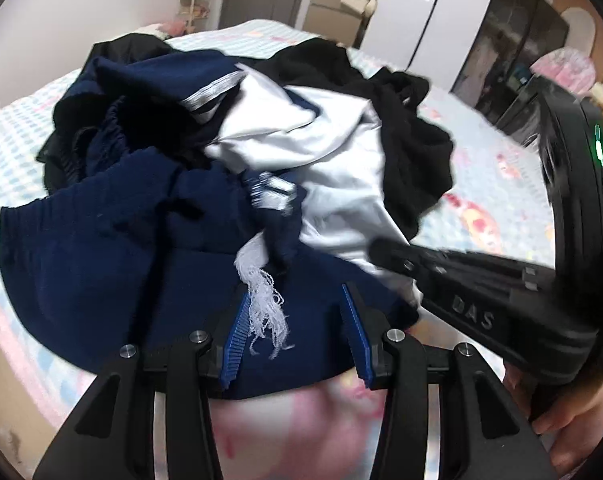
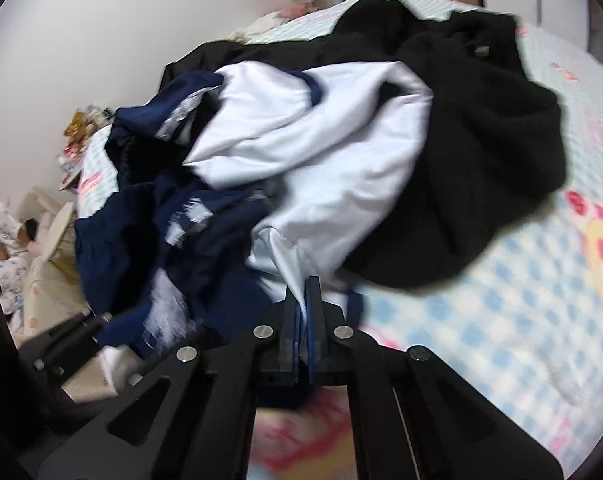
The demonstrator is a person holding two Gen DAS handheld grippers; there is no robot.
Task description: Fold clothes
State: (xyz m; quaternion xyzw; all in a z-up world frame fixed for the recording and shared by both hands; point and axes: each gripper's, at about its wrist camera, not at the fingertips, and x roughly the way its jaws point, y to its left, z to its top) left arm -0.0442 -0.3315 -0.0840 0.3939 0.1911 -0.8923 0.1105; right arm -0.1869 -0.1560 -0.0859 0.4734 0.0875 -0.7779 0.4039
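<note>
A: Clothes (image 1: 221,152) were heaped in a crumpled pile on the bed (image 1: 501,184), with none of them seen lying flat or folded. A navy garment (image 1: 101,264) was at the near left, a white garment (image 2: 301,160) in the middle, and a black garment (image 2: 481,140) at the far right.

B: How were the grippers set?

A: The right gripper (image 2: 306,292) was seen clamped narrow on a pinch of the white garment at its near edge. The left gripper (image 1: 297,328) was held wide, with the navy cloth and a white fringe (image 1: 265,304) between its fingers and nothing clasped.

B: And how could the step be done well?

A: It was judged that the white piece was being worked free of the heap. A second edge would best be caught well apart from the held pinch, so the cloth could be drawn taut and spread flat. The tangled navy cloth would need to be kept from being dragged along.

B: Which way did the white garment run?

A: No long axis could be told while it was bunched; the visible mass was stretched from the held pinch away toward the far side of the bed.
</note>
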